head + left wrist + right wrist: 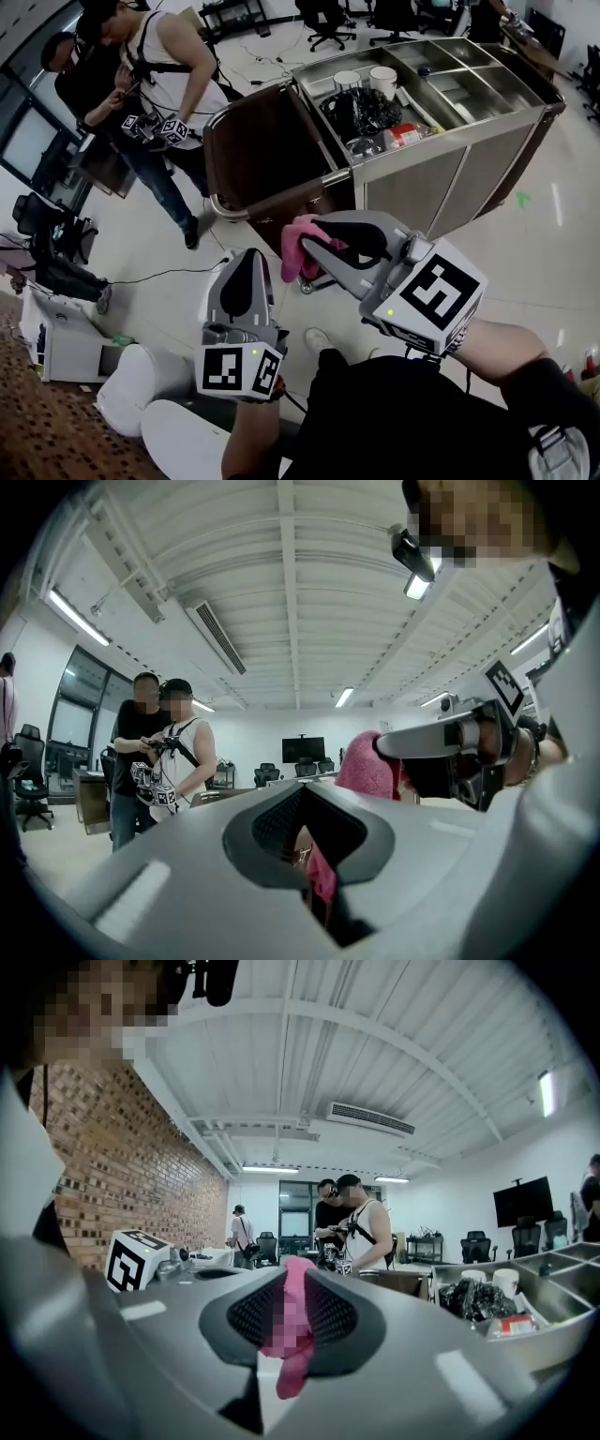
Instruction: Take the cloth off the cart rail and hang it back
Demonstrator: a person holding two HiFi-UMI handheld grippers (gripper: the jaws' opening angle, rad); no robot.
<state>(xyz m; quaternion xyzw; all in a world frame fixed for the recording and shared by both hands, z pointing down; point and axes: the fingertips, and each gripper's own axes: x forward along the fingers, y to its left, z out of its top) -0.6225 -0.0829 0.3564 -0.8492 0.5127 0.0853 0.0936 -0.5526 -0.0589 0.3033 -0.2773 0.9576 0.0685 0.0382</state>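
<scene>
The right gripper's (291,1309) jaws are clamped on the pink cloth (298,246). In the right gripper view a fold runs up between the two dark pads (251,1314), and a tail hangs out below them. In the head view the cloth bunches at the jaw tips, off the rail and held in the air. It sits just near of the cart's near left corner, and its loose end droops toward a caster (307,287).

The left gripper (247,267) is just left of the cloth and apart from it. Its jaws are drawn together with only a narrow slit between the pads. In the left gripper view a strip of pink shows through that slit, beyond the jaws rather than pinched in them.

The cart rail (219,202) is a chrome bar that curves round the cart's left end, just far of the cloth and bare along the part that shows. Behind it is the cart's dark brown side panel (262,141). The stainless cart top (473,122) is divided into compartments. The left compartment holds two white cups (366,81), a crumpled black bag (362,111) and a packet with a red label (405,136).

At the far left two people (155,70) stand close together, handling grippers with marker cubes (157,128). Cables (159,275) trail over the pale floor. Office chairs (328,21) stand at the far side, and a green mark (521,199) is on the floor to the right of the cart.
</scene>
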